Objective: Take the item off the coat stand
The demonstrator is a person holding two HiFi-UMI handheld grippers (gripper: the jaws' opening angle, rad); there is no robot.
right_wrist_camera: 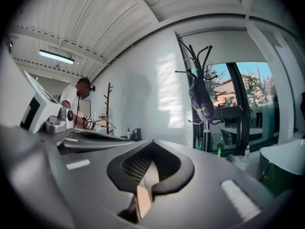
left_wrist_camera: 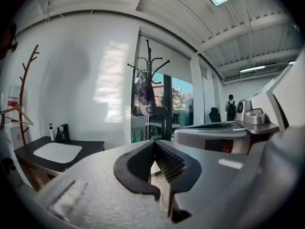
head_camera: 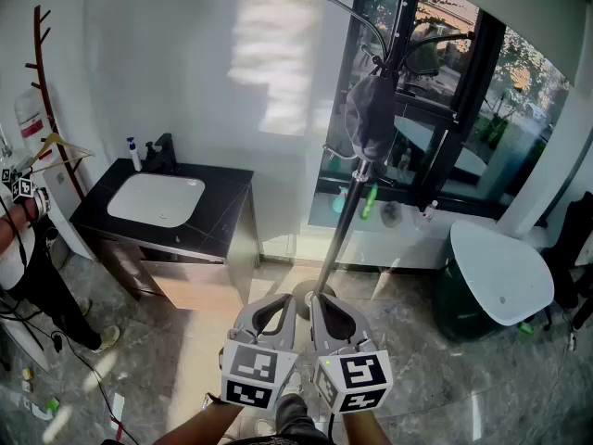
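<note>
A black coat stand [head_camera: 400, 26] rises in front of the window, and a dark grey bag [head_camera: 369, 119] hangs from one of its hooks against the pole. Both grippers are low in the head view, side by side and well short of the stand. My left gripper [head_camera: 285, 298] is shut with nothing in it, and so is my right gripper [head_camera: 321, 298]. The left gripper view has the bag [left_wrist_camera: 147, 95] far beyond its closed jaws [left_wrist_camera: 153, 143]. From the right gripper view, the bag [right_wrist_camera: 200, 101] hangs up and to the right of that gripper's closed jaws [right_wrist_camera: 152, 146].
A black vanity with a white sink [head_camera: 156, 198] and a soap bottle [head_camera: 134, 153] stands at the left. A person [head_camera: 20, 248] is by a red-brown coat tree [head_camera: 44, 72] at the far left. A white-topped seat [head_camera: 501, 271] sits at the right by the window.
</note>
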